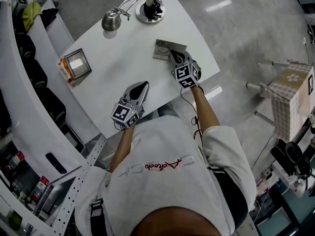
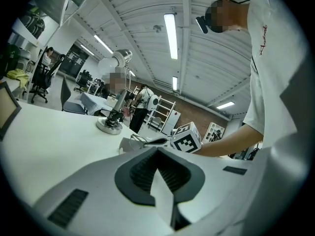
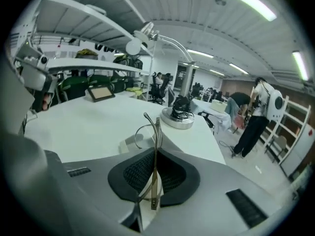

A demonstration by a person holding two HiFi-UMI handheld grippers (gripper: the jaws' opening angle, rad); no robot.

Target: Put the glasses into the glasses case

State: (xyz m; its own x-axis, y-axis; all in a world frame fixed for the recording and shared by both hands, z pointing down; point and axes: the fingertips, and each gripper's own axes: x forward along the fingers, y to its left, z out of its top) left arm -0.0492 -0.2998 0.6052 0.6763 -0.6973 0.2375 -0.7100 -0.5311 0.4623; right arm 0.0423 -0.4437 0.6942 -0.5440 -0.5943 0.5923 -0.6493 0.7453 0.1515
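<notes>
Near the right edge of the smooth white counter (image 1: 115,58), with bare surface open to its left, the flat grey glasses case (image 1: 164,50) lies just ahead of the right gripper (image 1: 173,54), whose dark ribbed fingers (image 3: 182,173) pinch the thin wire-framed glasses (image 3: 156,132), while the left gripper (image 1: 143,85) hovers closed and empty by the near edge.

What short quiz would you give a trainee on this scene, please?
1. True or false: the left tongs hold the thin metal-framed glasses.
2. The right tongs' tips are over which thing? A a checked stool; B the grey glasses case; C an orange-edged box.
3. Fill in: the curved chrome desk lamp stands at the white table's ___ end from the person.
Key: 1 false, the right tongs hold them; 2 B; 3 far.
</notes>
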